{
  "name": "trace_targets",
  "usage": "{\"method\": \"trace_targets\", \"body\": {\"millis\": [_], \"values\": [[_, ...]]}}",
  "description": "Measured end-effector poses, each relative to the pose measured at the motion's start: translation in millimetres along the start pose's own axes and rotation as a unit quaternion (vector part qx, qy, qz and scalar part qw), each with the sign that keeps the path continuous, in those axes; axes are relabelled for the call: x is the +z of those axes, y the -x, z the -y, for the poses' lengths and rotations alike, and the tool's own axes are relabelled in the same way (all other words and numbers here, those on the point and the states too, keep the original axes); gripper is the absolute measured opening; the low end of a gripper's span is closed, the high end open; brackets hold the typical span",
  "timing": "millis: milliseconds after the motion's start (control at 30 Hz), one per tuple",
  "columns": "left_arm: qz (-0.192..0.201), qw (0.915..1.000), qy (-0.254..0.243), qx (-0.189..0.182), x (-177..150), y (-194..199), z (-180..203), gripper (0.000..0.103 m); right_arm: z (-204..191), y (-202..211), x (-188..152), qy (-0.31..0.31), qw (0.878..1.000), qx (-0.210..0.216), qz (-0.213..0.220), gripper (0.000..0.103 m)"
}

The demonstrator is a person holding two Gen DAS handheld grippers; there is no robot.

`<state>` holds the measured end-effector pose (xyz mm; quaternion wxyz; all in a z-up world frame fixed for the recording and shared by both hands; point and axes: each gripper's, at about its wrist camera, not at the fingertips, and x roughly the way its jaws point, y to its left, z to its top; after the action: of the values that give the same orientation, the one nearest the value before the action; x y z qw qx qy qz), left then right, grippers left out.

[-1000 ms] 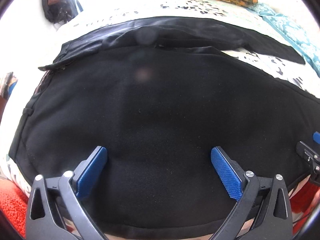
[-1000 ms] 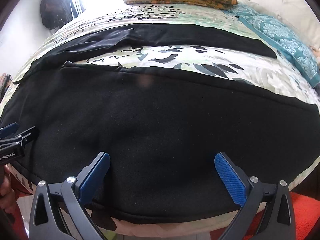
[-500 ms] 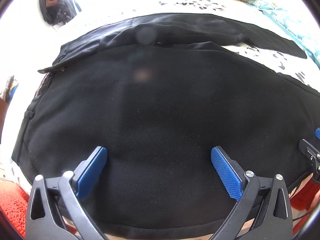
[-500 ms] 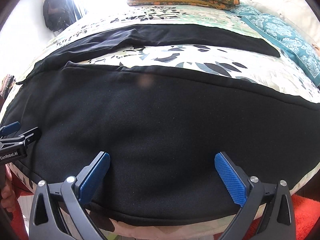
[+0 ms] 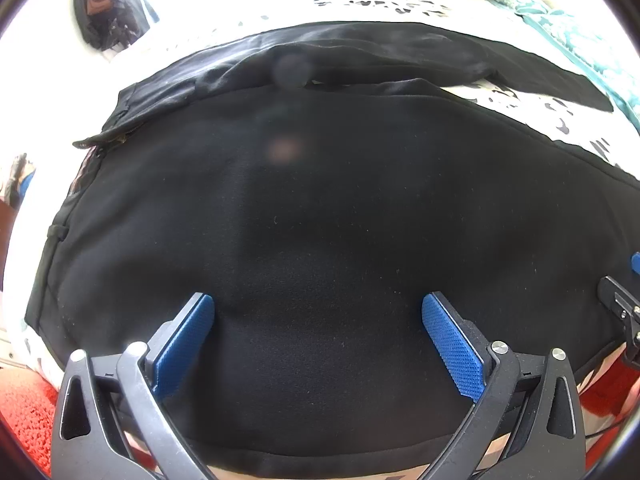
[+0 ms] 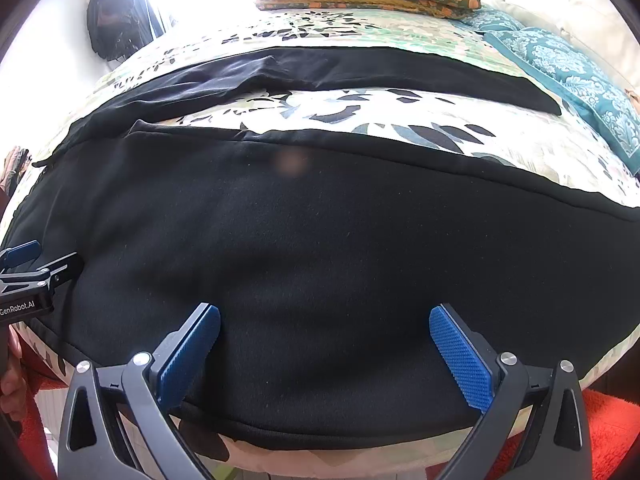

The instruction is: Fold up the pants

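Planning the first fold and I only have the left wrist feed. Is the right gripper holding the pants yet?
Observer: No, the right gripper is open. Its fingers are spread over the near leg with nothing pinched.
Operator: Are the legs overlapping on the right side?
Observer: No. A strip of leaf-print sheet separates the near leg from the far leg. They join only toward the left.
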<state>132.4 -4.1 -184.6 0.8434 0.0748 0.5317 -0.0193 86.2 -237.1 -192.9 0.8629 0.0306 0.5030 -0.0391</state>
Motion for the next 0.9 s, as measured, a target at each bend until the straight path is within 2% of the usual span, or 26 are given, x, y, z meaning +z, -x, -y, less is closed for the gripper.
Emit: {"method": "trace_targets", "body": {"millis": [900], "values": [[0.006,1.0000,0.000,0.001,-2.9,4.5,1.6,0.103,-2.4,-0.2,-1.3,0.002,1.000,-0.001,-0.001,0.103]]}}
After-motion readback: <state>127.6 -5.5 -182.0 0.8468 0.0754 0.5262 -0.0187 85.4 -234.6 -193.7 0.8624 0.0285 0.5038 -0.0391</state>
